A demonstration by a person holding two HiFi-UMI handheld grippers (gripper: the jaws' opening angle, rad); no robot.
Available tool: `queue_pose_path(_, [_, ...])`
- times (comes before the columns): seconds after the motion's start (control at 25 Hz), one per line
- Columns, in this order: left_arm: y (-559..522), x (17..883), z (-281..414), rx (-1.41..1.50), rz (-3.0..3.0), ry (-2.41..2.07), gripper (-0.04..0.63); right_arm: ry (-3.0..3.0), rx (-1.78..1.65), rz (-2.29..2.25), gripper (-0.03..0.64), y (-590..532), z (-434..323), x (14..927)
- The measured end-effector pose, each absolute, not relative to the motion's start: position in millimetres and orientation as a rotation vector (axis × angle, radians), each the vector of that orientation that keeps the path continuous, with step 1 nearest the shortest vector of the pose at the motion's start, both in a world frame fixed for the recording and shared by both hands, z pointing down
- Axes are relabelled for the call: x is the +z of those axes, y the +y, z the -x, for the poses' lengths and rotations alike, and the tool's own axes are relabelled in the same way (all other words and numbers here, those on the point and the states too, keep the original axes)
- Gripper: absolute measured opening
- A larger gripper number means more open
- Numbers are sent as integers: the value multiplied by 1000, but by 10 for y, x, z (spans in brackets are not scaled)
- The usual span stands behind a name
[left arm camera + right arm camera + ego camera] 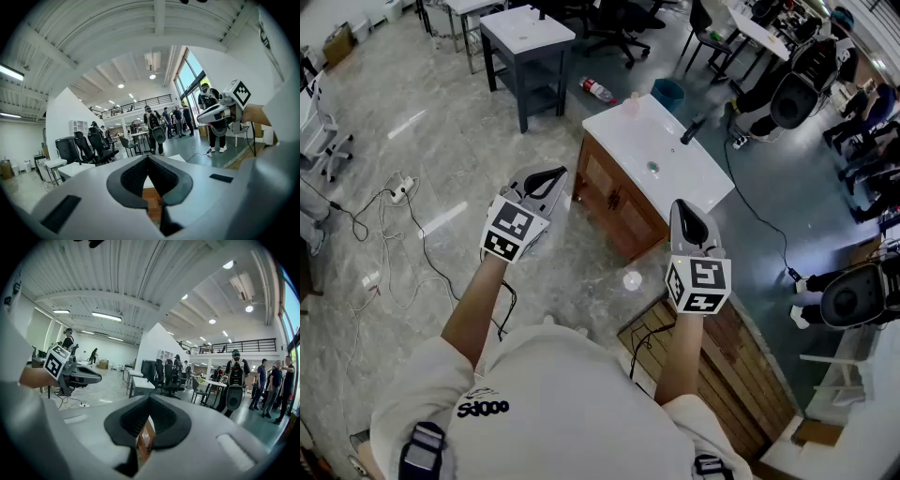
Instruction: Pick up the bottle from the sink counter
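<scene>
I held two grippers out level. My left gripper (551,175) was at ten o'clock and my right gripper (685,206) at two, each with its fingers pressed together on nothing. Beyond them at twelve stood one sink counter (696,180) with one dark faucet (692,129). One pale pink bottle (631,103) sat at its eleven o'clock corner, well apart from both grippers. Farther still, one red-and-white bottle (598,90) lay on the floor (441,141).

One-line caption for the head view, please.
Shut, empty left tongs and right tongs short of the sink counter; bottle at its far end.
</scene>
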State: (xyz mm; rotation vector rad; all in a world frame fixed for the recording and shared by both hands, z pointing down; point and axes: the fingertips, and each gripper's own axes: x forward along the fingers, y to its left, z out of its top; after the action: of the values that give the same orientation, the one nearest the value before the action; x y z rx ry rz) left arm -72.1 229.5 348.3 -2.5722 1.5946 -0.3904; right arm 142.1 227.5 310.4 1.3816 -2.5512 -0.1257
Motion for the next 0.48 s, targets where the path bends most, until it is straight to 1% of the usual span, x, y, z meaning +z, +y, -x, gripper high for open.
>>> queue_pose_path(0.48, [2295,3603,1023,-392,2578,1576,5,-2560,-86,-1487,9,2284,-1226,3140])
